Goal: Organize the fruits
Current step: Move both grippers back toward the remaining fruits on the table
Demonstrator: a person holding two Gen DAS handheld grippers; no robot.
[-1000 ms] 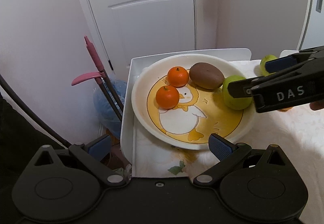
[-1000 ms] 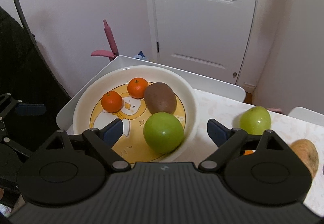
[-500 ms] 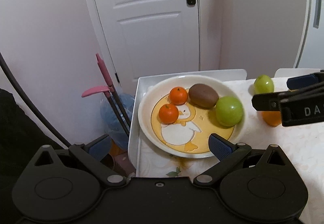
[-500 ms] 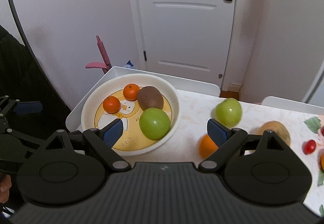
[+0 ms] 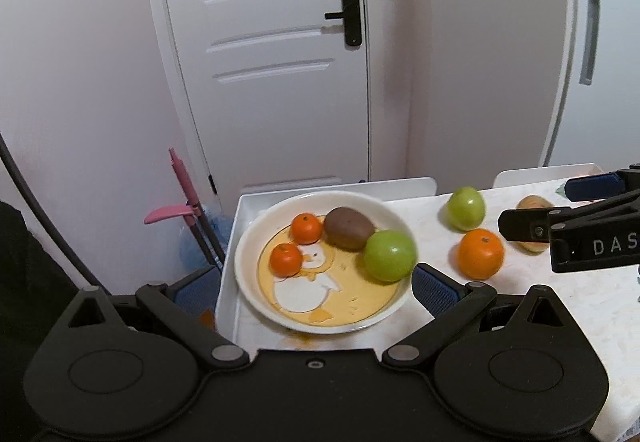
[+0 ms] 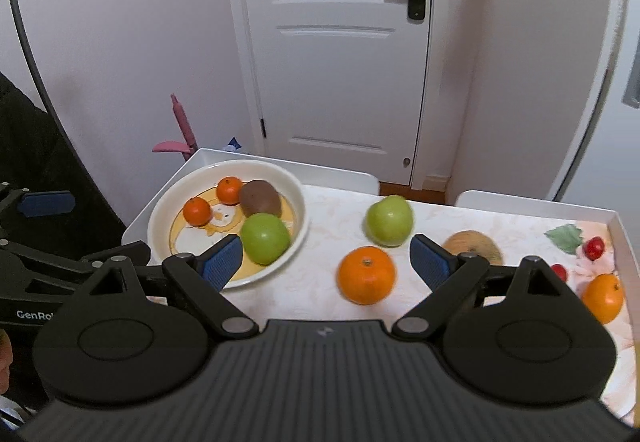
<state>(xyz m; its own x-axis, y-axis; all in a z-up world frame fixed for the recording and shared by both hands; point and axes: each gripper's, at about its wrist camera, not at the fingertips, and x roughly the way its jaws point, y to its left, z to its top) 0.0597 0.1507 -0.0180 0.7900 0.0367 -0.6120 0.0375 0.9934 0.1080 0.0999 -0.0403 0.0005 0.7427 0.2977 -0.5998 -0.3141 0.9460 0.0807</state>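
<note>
White panelled door with black handle; pink dustpan beside it.

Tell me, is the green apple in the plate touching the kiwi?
Touching. The left wrist view shows the green apple pressed against the kiwi in the plate, with no gap between them.

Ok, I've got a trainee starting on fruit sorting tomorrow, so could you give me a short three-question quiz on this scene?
1. True or false: the kiwi lies in the plate.
2. How many fruits are in the plate?
3. Which fruit sits closest in front of the right tool: A) the big orange B) the green apple on the table C) the cherry tomato

Key: 1 true. 2 four: two small oranges, the kiwi and a green apple. 3 A.
</note>
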